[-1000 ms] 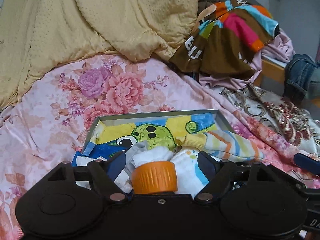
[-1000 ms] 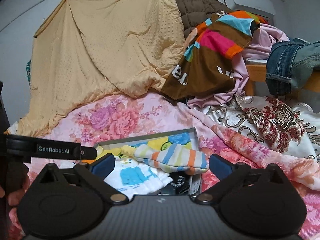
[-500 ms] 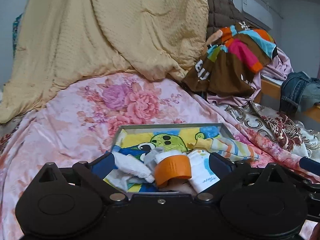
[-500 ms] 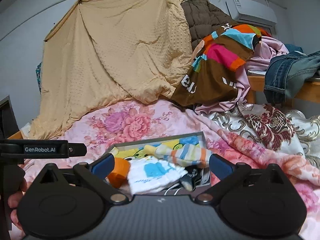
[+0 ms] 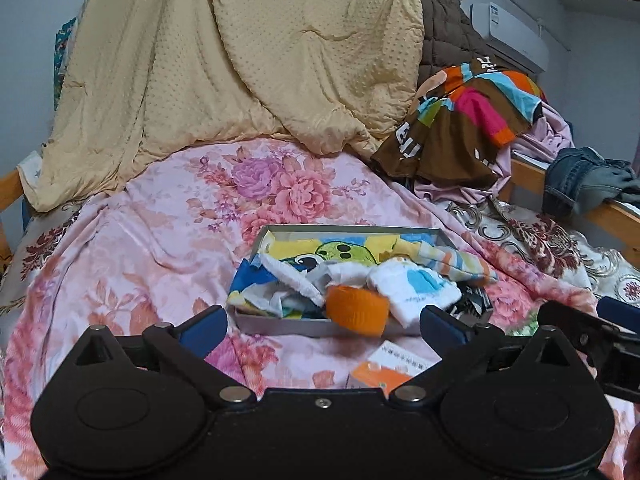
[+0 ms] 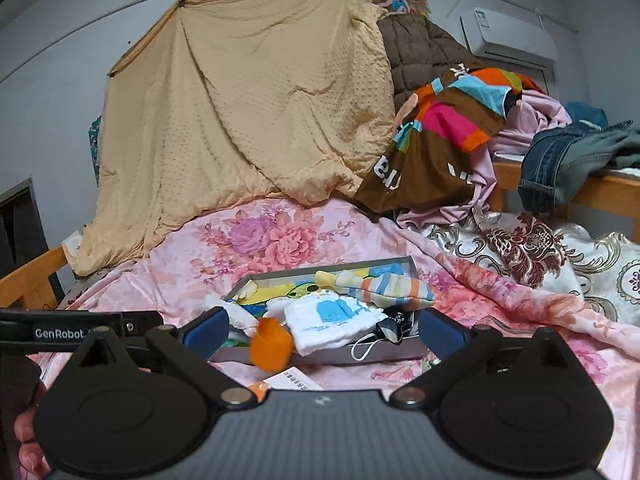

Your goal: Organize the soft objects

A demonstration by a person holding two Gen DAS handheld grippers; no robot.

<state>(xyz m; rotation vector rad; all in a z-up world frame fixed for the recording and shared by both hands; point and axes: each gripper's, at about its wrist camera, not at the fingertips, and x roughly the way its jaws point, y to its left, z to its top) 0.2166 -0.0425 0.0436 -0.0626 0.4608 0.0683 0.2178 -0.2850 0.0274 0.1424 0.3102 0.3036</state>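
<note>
A shallow grey tray [image 5: 280, 325] lies on the flowered bed and holds soft things. Among them are a cartoon cloth [image 5: 340, 250], a striped sock [image 5: 460, 266], a white cloth with a blue print [image 5: 416, 286] and crumpled white socks. An orange ribbed cuff [image 5: 357, 309], blurred, sits at the tray's front rim. My left gripper [image 5: 322, 328] stands open just short of the tray with nothing between its fingers. In the right wrist view the tray [image 6: 332, 265], the orange cuff [image 6: 272, 344] and the striped sock [image 6: 384, 286] lie ahead. My right gripper [image 6: 324, 326] is open and empty.
A printed card [image 5: 386, 370] lies on the pink flowered sheet [image 5: 140, 248] before the tray. A yellow quilt [image 6: 248, 120] hangs behind, with a colourful brown garment [image 6: 436, 144] and jeans [image 6: 568, 160] at the right. The left tool [image 6: 60, 332] and a hand [image 6: 24, 432] show at the left.
Both grippers have drawn back from the tray. The left jaws widened, and the orange cuff that sat between them now rests at the tray's front rim.
</note>
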